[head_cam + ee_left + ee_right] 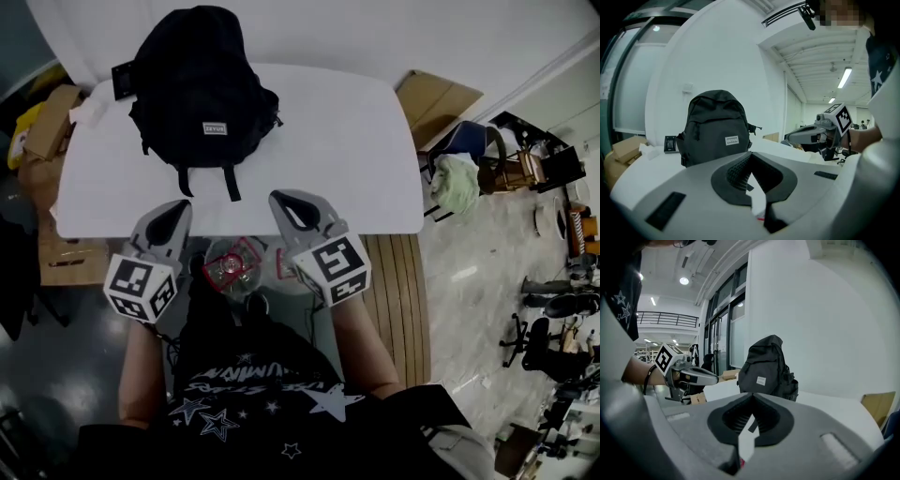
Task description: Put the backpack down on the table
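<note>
A black backpack (202,89) with a small white label stands upright on the far left part of the white table (328,150). Its straps hang toward me. It also shows in the left gripper view (717,126) and the right gripper view (766,366). My left gripper (173,208) hovers at the table's near edge, jaws shut with nothing between them (749,157). My right gripper (281,199) is beside it at the same edge, also shut and empty (752,397). Both are well short of the backpack and touch nothing.
A small black device (124,80) and a white crumpled sheet (89,111) lie left of the backpack. Cardboard boxes (52,122) stand off the table's left end, flat cardboard (436,103) and a chair with green cloth (459,178) at its right.
</note>
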